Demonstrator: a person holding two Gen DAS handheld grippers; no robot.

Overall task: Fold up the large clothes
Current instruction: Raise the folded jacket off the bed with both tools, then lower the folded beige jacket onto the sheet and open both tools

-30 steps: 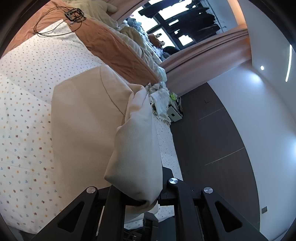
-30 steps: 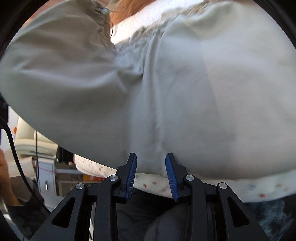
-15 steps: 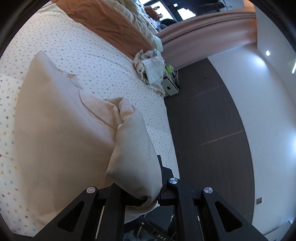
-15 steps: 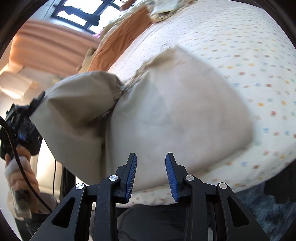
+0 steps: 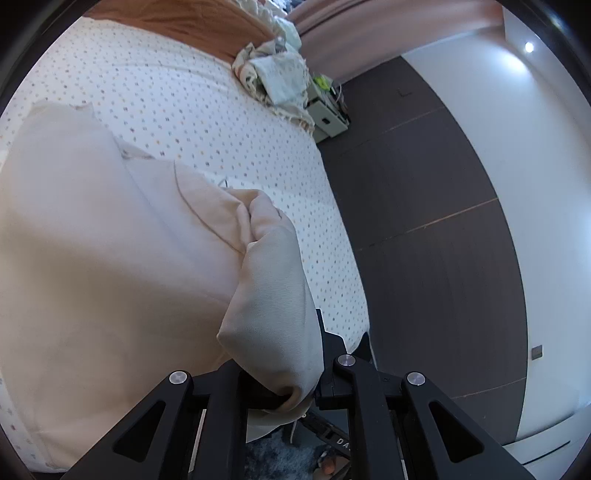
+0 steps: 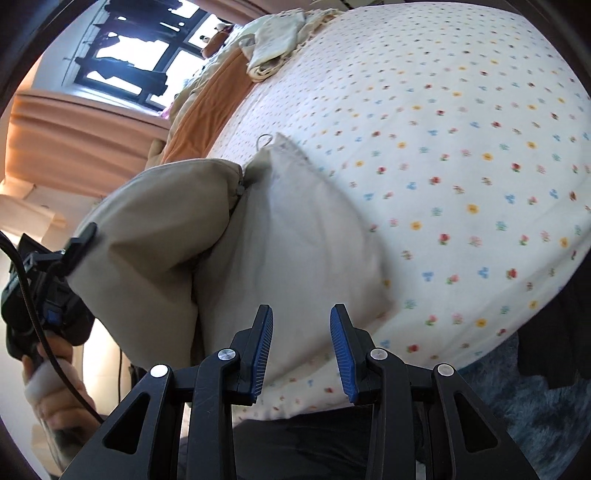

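Observation:
A large cream garment point(image 5: 92, 258) lies on the flower-print bed sheet point(image 5: 192, 92). My left gripper point(image 5: 284, 391) is shut on a bunched end of it, lifted off the bed near the bed's edge. In the right wrist view the same garment point(image 6: 295, 240) lies flat ahead, with its lifted fold point(image 6: 159, 229) held by the left gripper point(image 6: 74, 243) at the left. My right gripper point(image 6: 301, 328) is open and empty, its blue pads just in front of the garment's near edge.
A pile of crumpled laundry point(image 5: 277, 81) and an orange blanket point(image 5: 177, 22) lie at the far end of the bed. Dark floor point(image 5: 424, 221) and a white wall run along the right. A dark rug point(image 6: 524, 413) lies below the bed.
The left gripper has carried the held end further along over the garment. The right gripper has pulled back from the cloth, which now lies lower and further left in its view.

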